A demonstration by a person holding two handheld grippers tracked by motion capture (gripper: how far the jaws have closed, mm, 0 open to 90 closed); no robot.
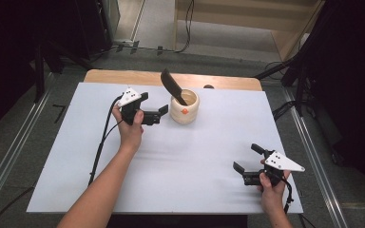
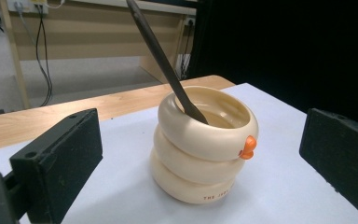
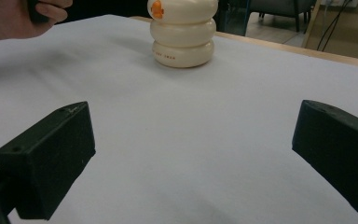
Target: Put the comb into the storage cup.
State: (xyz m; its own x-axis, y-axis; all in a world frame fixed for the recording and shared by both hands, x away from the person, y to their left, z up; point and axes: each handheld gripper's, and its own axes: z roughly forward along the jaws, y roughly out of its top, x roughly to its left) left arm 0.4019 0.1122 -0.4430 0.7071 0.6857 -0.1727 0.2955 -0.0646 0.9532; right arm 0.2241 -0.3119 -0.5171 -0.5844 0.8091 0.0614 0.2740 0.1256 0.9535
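Note:
A cream ribbed holder (image 1: 184, 108) with a small orange knob stands at the back middle of the white table sheet (image 1: 171, 156). A dark brown spatula (image 1: 172, 86) leans in it, blade up. My left gripper (image 1: 158, 107) is open just left of the holder, jaws pointing at it; the holder (image 2: 203, 144) stands between and beyond the jaws, with the spatula handle (image 2: 161, 56) rising left. My right gripper (image 1: 247, 156) is open near the front right, empty, facing the holder (image 3: 182, 32) from far off.
A wooden table edge (image 1: 123, 76) shows behind the sheet. Cables trail from both grippers. A hand (image 3: 18, 18) is at the upper left of the right gripper view. Dark frames and metal rails flank the table.

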